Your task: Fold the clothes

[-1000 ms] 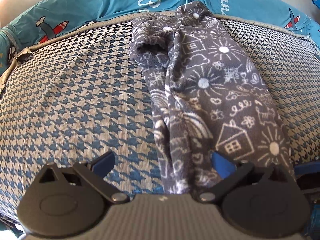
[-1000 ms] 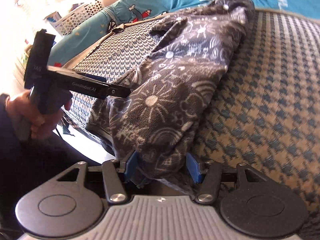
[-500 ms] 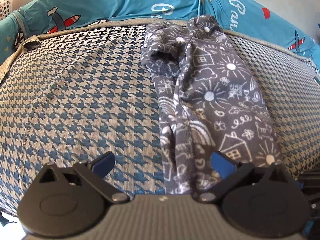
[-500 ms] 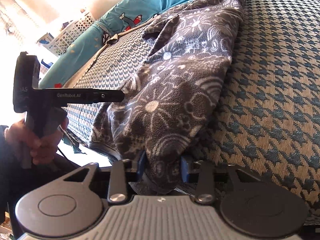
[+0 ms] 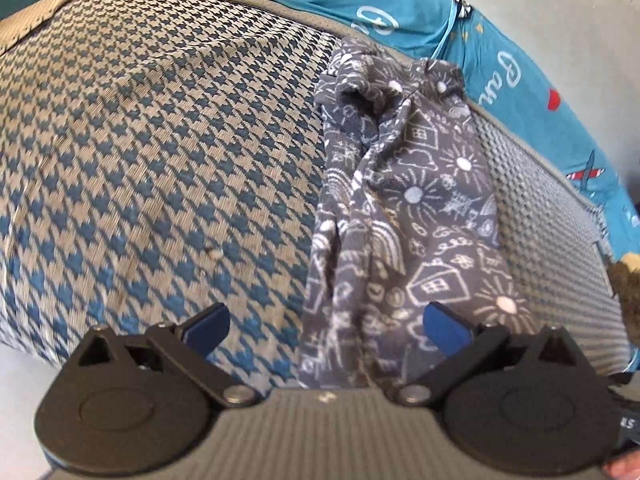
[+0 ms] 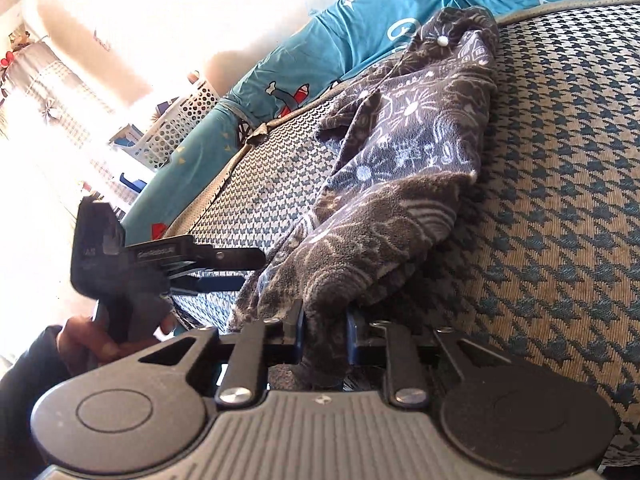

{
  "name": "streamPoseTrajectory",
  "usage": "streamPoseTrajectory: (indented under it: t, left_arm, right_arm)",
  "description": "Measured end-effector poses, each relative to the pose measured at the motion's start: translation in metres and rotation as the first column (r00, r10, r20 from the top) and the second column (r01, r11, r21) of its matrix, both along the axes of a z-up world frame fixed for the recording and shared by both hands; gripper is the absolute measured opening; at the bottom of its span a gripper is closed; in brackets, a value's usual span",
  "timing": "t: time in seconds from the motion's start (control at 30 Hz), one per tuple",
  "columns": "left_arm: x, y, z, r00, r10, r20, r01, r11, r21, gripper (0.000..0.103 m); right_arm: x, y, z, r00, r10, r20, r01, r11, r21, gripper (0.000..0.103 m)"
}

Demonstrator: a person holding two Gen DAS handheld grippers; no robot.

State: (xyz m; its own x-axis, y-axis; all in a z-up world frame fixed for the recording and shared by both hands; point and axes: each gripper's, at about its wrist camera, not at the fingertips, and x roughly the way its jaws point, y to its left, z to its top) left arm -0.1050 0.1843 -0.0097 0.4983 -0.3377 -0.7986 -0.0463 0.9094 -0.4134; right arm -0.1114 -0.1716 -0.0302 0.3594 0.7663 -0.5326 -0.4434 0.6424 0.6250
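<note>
Left wrist view, left side: bare houndstooth mattress (image 5: pixel 152 152), blue-and-tan weave, nothing lying on it. Centre-right: the dark grey garment (image 5: pixel 404 216) with white doodle print (houses, suns) lies as a long strip from the far edge towards us, bunched at its far end, near hem at the mattress edge. Behind it, a teal airplane-print sheet (image 5: pixel 400 20).

The left gripper (image 5: pixel 324 326) has its fingers spread wide, gripping nothing. The near hem sits between the blue pads but neither pad presses on it.

Right wrist view, left side: we see the left gripper from the side, carried in a hand (image 6: pixel 100 340) in a dark sleeve, level with the garment's near left corner. A white perforated laundry basket (image 6: pixel 180 128) stands behind, in glare.

Centre: the right gripper (image 6: pixel 324 340) is closing its jaws, with a fold of the garment's near corner between the pads; the pads already press the fleece.

Judgement: the step in hand is securing both near corners before carrying the hem to the far end.

Notes for doing it well:
- We bring the left pads over the left corner and take all layers, not just the top fleece.
- We match both grips near the hem edge, so the fold line runs square.
- We lift both hands together to keep the strip from twisting.
</note>
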Motion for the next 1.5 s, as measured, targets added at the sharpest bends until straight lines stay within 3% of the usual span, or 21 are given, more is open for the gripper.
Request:
streamPoseTrajectory:
  t: [0.2, 0.4, 0.7, 0.8, 0.87, 0.9, 1.07, 1.23, 1.37, 1.5]
  left_arm:
    - [-0.027, -0.01, -0.003, 1.0, 0.01, -0.026, -0.011, 0.999, -0.033, 0.103]
    - [-0.047, -0.009, -0.017, 0.994, 0.077, -0.075, -0.085, 0.99, -0.111, 0.103]
    - [-0.026, -0.031, -0.035, 0.993, 0.047, -0.111, -0.056, 0.996, -0.074, 0.103]
    - [-0.021, -0.04, -0.04, 0.994, 0.038, -0.106, -0.042, 0.998, -0.037, 0.103]
    - [-0.02, -0.044, -0.041, 0.994, 0.041, -0.101, -0.043, 0.999, -0.023, 0.103]
    - [-0.02, -0.045, -0.041, 0.994, 0.042, -0.099, -0.044, 0.999, -0.019, 0.103]
    - [-0.02, -0.041, -0.041, 0.995, 0.046, -0.091, -0.05, 0.998, -0.043, 0.102]
    - [-0.024, -0.036, -0.038, 0.996, 0.052, -0.074, -0.057, 0.996, -0.073, 0.098]
    - [-0.03, -0.028, -0.029, 0.998, 0.054, -0.034, -0.058, 0.99, -0.131, 0.092]
    - [-0.033, -0.023, -0.019, 0.997, 0.074, 0.012, -0.07, 0.983, -0.17, 0.086]
  right_arm:
    - [0.002, -0.005, 0.006, 1.0, -0.011, 0.002, 0.011, 0.999, 0.052, 0.02]
    - [0.004, -0.003, 0.007, 1.0, -0.013, 0.0, 0.013, 0.999, 0.053, 0.02]
    - [0.004, -0.002, -0.004, 0.999, -0.018, -0.042, 0.017, 0.999, -0.036, 0.02]
    - [0.002, 0.002, -0.008, 0.999, -0.018, -0.031, 0.014, 0.994, -0.111, 0.025]
    - [0.001, 0.007, -0.012, 0.999, -0.015, -0.029, 0.01, 0.987, -0.158, 0.038]
    - [0.001, 0.009, -0.015, 0.999, -0.019, -0.035, 0.013, 0.985, -0.173, 0.04]
    - [0.007, 0.01, -0.03, 0.993, -0.054, -0.101, 0.038, 0.987, -0.154, 0.052]
    - [0.006, 0.012, -0.033, 0.993, -0.067, -0.1, 0.053, 0.989, -0.136, 0.056]
    - [0.003, 0.019, -0.032, 0.997, -0.04, -0.069, 0.03, 0.99, -0.135, 0.031]
    - [0.003, 0.018, -0.023, 0.998, -0.043, -0.036, 0.039, 0.995, -0.095, 0.024]
